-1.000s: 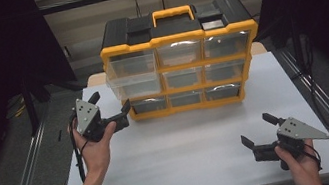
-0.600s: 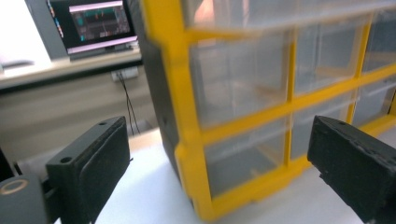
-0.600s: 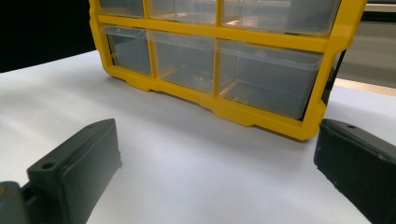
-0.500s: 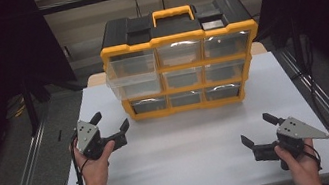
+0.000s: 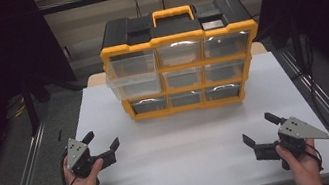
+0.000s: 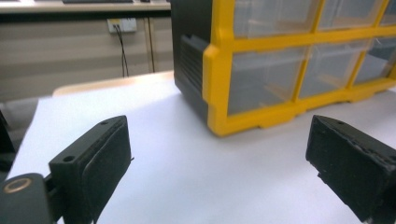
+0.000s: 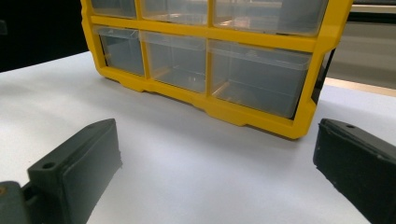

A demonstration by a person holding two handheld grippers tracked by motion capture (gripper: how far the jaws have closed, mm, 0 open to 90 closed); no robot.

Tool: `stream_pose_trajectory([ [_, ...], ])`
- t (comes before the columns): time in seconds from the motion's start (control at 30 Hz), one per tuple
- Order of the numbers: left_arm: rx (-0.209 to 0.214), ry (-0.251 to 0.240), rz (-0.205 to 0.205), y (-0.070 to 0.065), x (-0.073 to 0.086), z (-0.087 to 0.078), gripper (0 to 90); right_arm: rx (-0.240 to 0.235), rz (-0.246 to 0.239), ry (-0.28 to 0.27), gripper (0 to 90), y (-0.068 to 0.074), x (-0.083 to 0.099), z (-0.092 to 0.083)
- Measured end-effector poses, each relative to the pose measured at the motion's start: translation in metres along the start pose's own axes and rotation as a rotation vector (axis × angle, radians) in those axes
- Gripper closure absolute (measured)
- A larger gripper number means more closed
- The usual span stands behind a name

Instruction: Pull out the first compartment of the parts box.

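Both my grippers empty, jaws apart, short of the organiser.

Drawer organiser (image 5: 181, 59) stands mid-table, long axis crosswise; its protruding left drawer (image 5: 133, 81) lies ahead-right of my left gripper (image 5: 101, 142), seemingly nearer than my right gripper (image 5: 261, 128).

Even overhead light, dark surround, soft focus.

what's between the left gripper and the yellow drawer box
Nothing. In the high view, bare white table separates the open left gripper from the drawer box; the left gripper view shows the same bare stretch.
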State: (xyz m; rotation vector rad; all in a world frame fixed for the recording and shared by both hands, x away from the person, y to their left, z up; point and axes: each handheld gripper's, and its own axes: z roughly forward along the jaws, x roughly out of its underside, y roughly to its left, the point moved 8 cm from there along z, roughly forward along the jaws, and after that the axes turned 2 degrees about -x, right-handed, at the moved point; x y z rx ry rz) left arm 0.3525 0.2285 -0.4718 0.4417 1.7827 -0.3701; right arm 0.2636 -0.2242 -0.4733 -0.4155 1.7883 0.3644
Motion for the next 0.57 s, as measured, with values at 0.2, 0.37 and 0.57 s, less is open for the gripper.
stream_pose_trajectory([
  [0.2, 0.000, -0.013, 0.018, -0.001, 0.001, -0.016, 6.0, 0.006, -0.001, -0.002, 0.2, 0.000, 0.000, 0.001],
  [0.37, 0.002, -0.004, 0.041, -0.007, 0.004, -0.029, 5.8, 0.007, 0.005, 0.004, 0.2, -0.001, 0.001, 0.000],
  [0.57, -0.013, -0.032, 0.044, -0.002, -0.002, -0.027, 5.6, 0.007, 0.000, 0.002, 0.2, -0.002, 0.001, 0.001],
])
